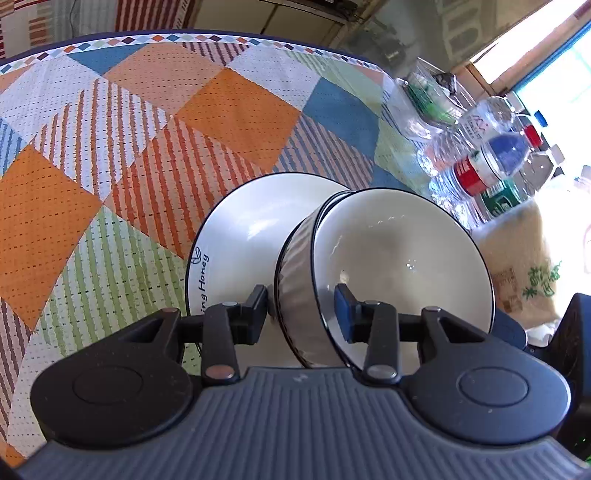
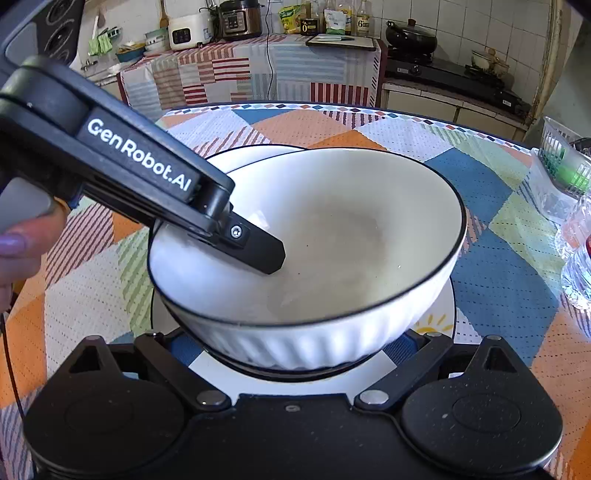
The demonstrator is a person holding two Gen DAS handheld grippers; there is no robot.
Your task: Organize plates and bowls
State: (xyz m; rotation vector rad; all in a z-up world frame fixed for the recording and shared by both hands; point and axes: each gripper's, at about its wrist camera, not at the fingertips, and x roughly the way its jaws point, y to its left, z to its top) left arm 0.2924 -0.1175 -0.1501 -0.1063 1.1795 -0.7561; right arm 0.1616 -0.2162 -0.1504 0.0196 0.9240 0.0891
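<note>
A white ribbed bowl (image 1: 402, 251) with a thin black rim hangs tilted just over a white plate (image 1: 236, 229) that has a black rim and lettering. The plate lies on the patterned tablecloth (image 1: 110, 155). My left gripper (image 1: 301, 310) is shut on the bowl's wall, one finger outside and its blue pad (image 1: 345, 314) inside. In the right wrist view the same bowl (image 2: 351, 229) sits over the plate (image 2: 291, 382), with the left gripper's finger (image 2: 258, 251) reaching inside. My right gripper (image 2: 291, 350) stands wide on either side of the bowl's foot. Its fingertips are hidden.
Several plastic bottles (image 1: 491, 158) and a clear basket (image 2: 561, 166) crowd the table's right side, beside a pale sack (image 1: 524, 266). A hand (image 2: 18, 243) holds the left gripper's handle. A kitchen counter with appliances (image 2: 236, 18) stands behind the table's far edge.
</note>
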